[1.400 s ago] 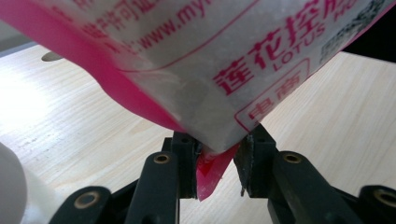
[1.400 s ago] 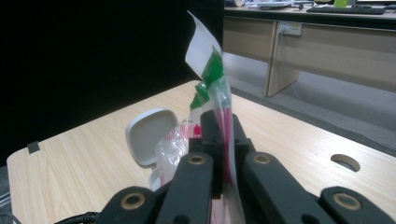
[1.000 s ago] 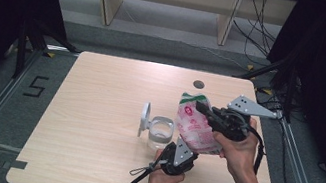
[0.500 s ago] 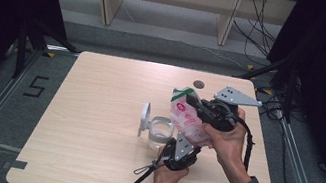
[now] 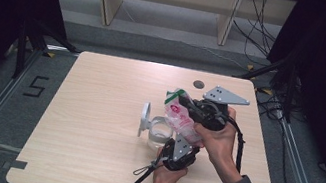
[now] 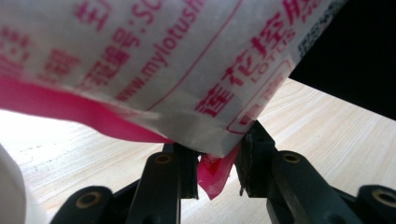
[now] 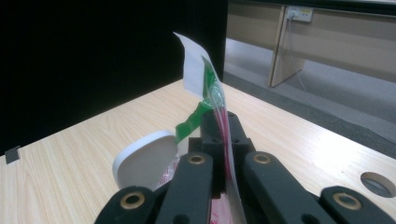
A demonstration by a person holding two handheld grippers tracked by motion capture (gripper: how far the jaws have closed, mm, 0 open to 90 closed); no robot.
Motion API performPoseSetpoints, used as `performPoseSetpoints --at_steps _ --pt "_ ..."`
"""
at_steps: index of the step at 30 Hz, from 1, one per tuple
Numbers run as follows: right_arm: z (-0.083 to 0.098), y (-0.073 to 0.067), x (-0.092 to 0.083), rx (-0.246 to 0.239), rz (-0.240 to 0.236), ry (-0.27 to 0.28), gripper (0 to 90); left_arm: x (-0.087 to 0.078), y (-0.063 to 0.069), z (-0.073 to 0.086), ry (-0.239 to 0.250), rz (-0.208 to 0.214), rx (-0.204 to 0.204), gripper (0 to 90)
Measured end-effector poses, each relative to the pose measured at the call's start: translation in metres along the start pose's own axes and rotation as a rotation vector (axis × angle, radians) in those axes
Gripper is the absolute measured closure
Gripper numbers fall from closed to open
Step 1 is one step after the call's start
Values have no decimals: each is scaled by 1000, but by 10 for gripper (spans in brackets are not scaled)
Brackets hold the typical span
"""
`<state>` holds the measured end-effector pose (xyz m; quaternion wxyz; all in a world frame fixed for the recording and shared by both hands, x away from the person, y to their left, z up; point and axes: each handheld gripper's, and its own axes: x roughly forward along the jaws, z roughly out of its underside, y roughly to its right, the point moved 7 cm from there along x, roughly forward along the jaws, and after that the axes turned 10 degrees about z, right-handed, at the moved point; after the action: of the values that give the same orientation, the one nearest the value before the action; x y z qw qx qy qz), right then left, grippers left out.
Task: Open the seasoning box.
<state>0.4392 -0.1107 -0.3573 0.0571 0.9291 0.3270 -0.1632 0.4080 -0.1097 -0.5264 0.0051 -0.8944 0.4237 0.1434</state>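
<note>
White-and-pink printed plastic bag (image 5: 180,119) held up at centre right of the high view, right gripper (image 5: 187,107) fingers clamped on its green-taped top, left gripper (image 5: 180,148) fingers pinching its bottom corner – above a clear jar (image 5: 160,131) on the wooden worktop (image 5: 94,125).

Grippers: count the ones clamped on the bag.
2. The right gripper pinches the bag near its green-taped top; the left gripper grips its lower corner beside the jar.
</note>
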Motion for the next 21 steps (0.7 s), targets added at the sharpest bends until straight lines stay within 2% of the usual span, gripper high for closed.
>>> performPoseSetpoints --at_steps 1,2,5,7,10,12,13,14,15,16,18,21 --pt "0 -1 2 2 -1 -10 900 0 0 0 -2 2 -2 718" --pt "0 -2 5 -20 0 -20 900 0 1 0 1 3 -2 721" --pt "0 -5 8 -7 -1 -25 900 0 1 0 3 2 7 723" --pt "0 -4 9 -43 11 -21 900 1 1 0 11 6 9 723" --pt "0 -7 12 -34 3 -32 900 1 1 -1 15 17 4 725" --pt "0 -8 14 -49 13 -44 900 1 2 -1 18 22 2 726" --pt "0 -11 15 -37 5 -44 900 2 2 -1 20 32 3 727" --pt "1 -11 16 -45 12 -58 900 2 3 -1 21 35 -1 727" --pt "0 -9 18 -80 20 -44 900 2 3 -1 23 36 -1 728" --pt "1 -12 18 -60 5 -57 900 2 3 -1 25 37 3 728" --pt "2 -14 20 -62 11 -74 900 2 3 -1 26 45 0 729" --pt "2 -17 23 -77 18 -80 900 2 4 -2 24 47 24 730"
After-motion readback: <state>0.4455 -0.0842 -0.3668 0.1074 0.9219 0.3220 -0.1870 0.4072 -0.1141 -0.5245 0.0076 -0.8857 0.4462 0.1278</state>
